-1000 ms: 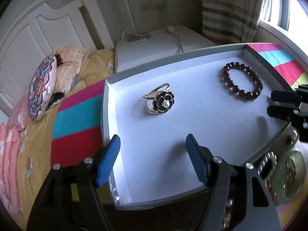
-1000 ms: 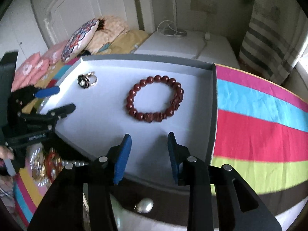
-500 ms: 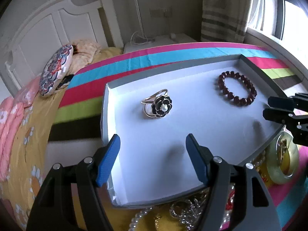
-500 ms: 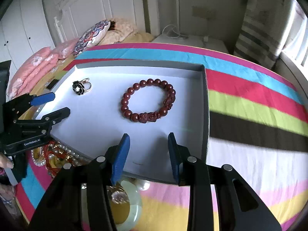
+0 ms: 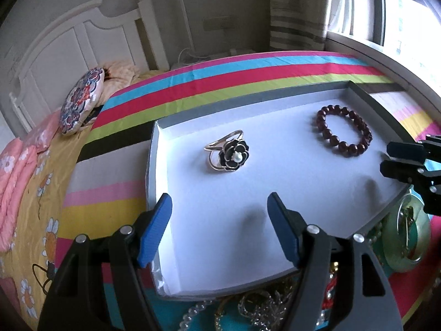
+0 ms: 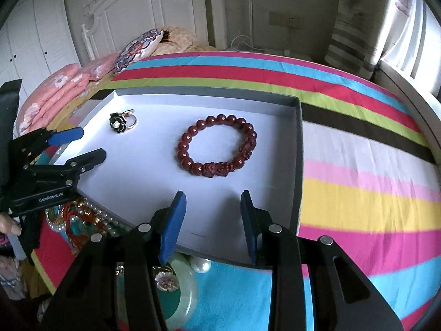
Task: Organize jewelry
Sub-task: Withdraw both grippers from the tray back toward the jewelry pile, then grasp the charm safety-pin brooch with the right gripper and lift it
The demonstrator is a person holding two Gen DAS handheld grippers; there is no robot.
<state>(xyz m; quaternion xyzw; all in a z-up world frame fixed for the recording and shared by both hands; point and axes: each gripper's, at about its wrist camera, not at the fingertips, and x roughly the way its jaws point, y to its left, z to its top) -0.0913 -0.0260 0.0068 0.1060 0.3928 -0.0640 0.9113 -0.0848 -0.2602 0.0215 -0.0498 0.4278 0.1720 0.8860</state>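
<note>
Striped bedding [image 6: 358, 143] in pink, blue, red, green and yellow covers the bed, with a white headboard [image 6: 154, 8] and pillows [image 6: 69, 85] at the far end. On the bedding sits a shallow grey tray [image 6: 298, 165] with a white floor. Two pieces already lie in it, well apart: a gold ring with a black flower [image 5: 230, 153] towards the tray's left side, and a dark red bead bracelet [image 6: 217, 146] towards its right.

More jewelry waits outside the tray's near edge: a loose heap of pearls, gold chains and red pieces [image 6: 82, 215], a pale green bangle [image 6: 184, 289] and a single pearl [image 6: 199, 264] just beside the rim.

The left gripper [image 5: 219, 230] hangs over the tray's near left part with its blue pads spread wide and widening, nothing between them. The right gripper [image 6: 212, 226] hangs over the near right part, pads set a modest gap apart, also empty.

By the look of it the task is partly done, and the step in hand falls between placements: both tools are free and the pile is untouched at this instant. The next move probably calls for bringing one gripper down behind the tray's near wall to the heap, picking out one piece without dragging tangled chains along, and laying it on a bare stretch of white floor clear of the ring and bracelet.
</note>
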